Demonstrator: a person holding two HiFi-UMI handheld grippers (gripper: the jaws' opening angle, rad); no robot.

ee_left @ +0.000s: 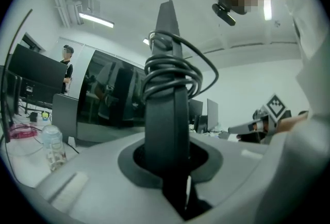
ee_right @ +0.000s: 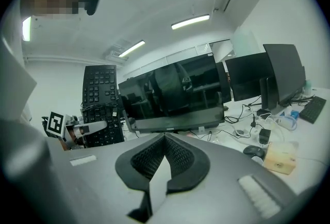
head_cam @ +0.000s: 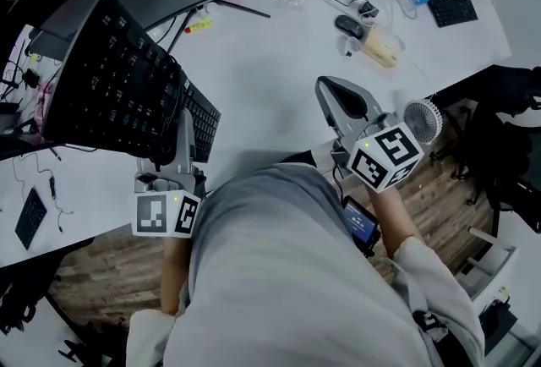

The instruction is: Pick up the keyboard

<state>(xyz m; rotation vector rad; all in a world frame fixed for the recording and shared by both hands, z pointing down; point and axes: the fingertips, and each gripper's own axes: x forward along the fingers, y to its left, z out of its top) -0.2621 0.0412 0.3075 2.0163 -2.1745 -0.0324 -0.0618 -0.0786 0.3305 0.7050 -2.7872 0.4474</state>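
Left hand-held gripper (head_cam: 183, 130) tight on upright black keyboard (head_cam: 117, 83) with coiled cable (ee_left: 173, 70)

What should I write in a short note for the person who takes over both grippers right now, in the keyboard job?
Left gripper: shut on the keyboard, clamped near its middle, where its cable is coiled round it.
Right gripper: shut, empty, above the near part of the desk.
Keyboard: steeply tilted and apparently clear of the desk, on the left side.
Done: grasp and lift.
Left: probably only a steady hold; one gripper carries it.
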